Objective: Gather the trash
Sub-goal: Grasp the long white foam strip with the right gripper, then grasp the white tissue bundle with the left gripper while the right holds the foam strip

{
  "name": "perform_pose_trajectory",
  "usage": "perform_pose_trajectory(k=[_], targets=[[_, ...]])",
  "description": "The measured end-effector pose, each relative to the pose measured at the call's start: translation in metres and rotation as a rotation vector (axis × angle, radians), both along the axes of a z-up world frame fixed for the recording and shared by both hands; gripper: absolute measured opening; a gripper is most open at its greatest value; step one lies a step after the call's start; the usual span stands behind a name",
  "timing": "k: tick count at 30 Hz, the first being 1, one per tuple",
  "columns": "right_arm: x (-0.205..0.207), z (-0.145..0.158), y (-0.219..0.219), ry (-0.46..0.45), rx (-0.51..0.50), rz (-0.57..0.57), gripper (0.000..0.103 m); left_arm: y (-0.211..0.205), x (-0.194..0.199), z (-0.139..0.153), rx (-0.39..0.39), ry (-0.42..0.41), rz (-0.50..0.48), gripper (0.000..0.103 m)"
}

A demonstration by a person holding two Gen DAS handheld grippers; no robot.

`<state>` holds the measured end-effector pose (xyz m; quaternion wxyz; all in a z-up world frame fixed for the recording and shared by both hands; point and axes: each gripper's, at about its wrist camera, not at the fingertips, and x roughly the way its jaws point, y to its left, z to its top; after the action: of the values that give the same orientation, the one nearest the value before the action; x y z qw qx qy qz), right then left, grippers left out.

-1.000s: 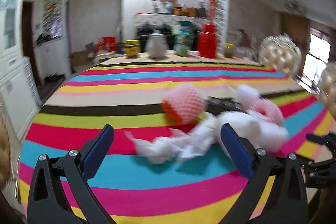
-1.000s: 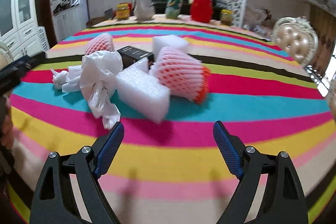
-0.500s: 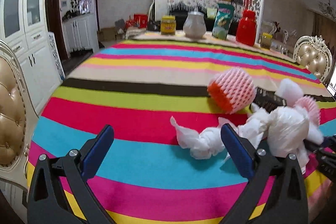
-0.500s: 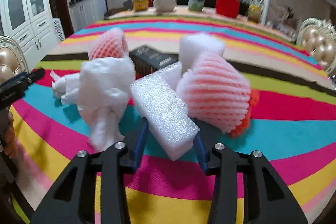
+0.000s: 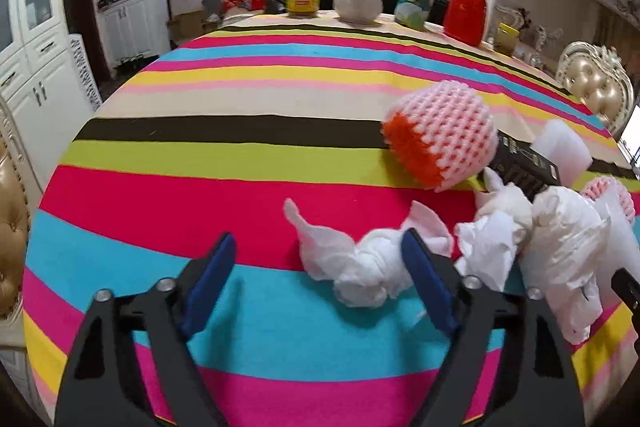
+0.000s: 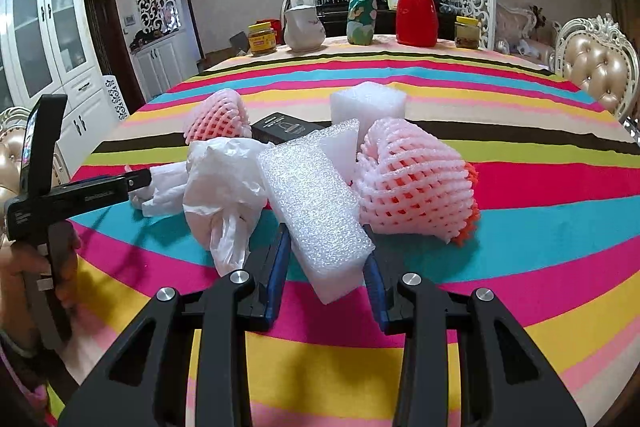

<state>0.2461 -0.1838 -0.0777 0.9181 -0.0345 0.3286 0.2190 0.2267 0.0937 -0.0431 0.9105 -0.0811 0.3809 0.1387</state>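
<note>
Trash: a loose heap mid-desk, nothing gathered away; no bin or bag in view.
Foam slab (image 6: 316, 215): front of the heap, tilted, one end between the right tongs (image 6: 326, 269), whose pads press its sides; grip looks firm.
Tissue (image 5: 360, 259): twisted wad on the cyan stripe, left edge of the heap.
Left tongs (image 5: 316, 279): jaws closing, wide apart; the tissue's tail lies between them, its bulk behind the right pad; pads not pressing it.
Progress: early, I judge; one piece gripped, a second nearly, all the rest to go.
Left to collect: plastic bag (image 6: 224, 187), two fruit nets (image 6: 416, 187), foam cube (image 6: 368, 105), black box (image 6: 286, 127).
In the way: the bag and near net touch the slab and may drag along.
Around: striped desk (image 5: 200, 99); far end holds jars, jug (image 6: 302, 29), red flask (image 6: 416, 13); padded chairs beside.
</note>
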Motion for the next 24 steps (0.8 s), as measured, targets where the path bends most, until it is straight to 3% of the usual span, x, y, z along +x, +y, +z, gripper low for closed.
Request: perform_pose_trajectory(k=[3,4,6,8,13,16,18,19,20,22,24], targets=[[-0.002,0.002,0.005,-0.022,-0.025,0.005,0.036,-0.013,0.001,0.000,0.006,0.004,-0.078,0.041],[-0.003,0.002,0.006,-0.031,-0.031,0.003,0.036,-0.018,-0.001,0.001,0.001,-0.008,-0.117,0.022],[-0.005,0.003,0.006,-0.045,-0.038,-0.003,0.036,-0.026,-0.006,0.004,0.033,-0.032,-0.128,0.016],[-0.007,0.004,0.005,-0.056,-0.037,-0.014,0.036,-0.031,-0.014,0.010,0.043,-0.077,-0.143,0.000],[-0.009,0.007,0.000,-0.080,-0.022,-0.032,0.036,-0.034,-0.026,0.019,0.050,-0.156,-0.145,0.000],[-0.010,0.007,-0.001,-0.082,-0.020,-0.035,0.036,-0.034,-0.025,0.020,0.046,-0.147,-0.153,0.000],[-0.010,0.007,-0.001,-0.073,-0.020,-0.034,0.036,-0.031,-0.023,0.017,0.020,-0.126,-0.152,0.002],[-0.010,0.007,-0.001,-0.071,-0.019,-0.033,0.036,-0.028,-0.021,0.015,0.002,-0.115,-0.151,0.010],[-0.010,0.008,-0.001,-0.071,-0.016,-0.032,0.036,-0.027,-0.019,0.013,-0.007,-0.101,-0.140,0.040],[-0.011,0.008,0.000,-0.066,-0.015,-0.026,0.036,-0.026,-0.020,0.014,0.001,-0.116,-0.112,0.091],[-0.012,0.008,0.000,-0.066,-0.014,-0.020,0.036,-0.028,-0.022,0.017,0.032,-0.150,-0.095,0.090]])
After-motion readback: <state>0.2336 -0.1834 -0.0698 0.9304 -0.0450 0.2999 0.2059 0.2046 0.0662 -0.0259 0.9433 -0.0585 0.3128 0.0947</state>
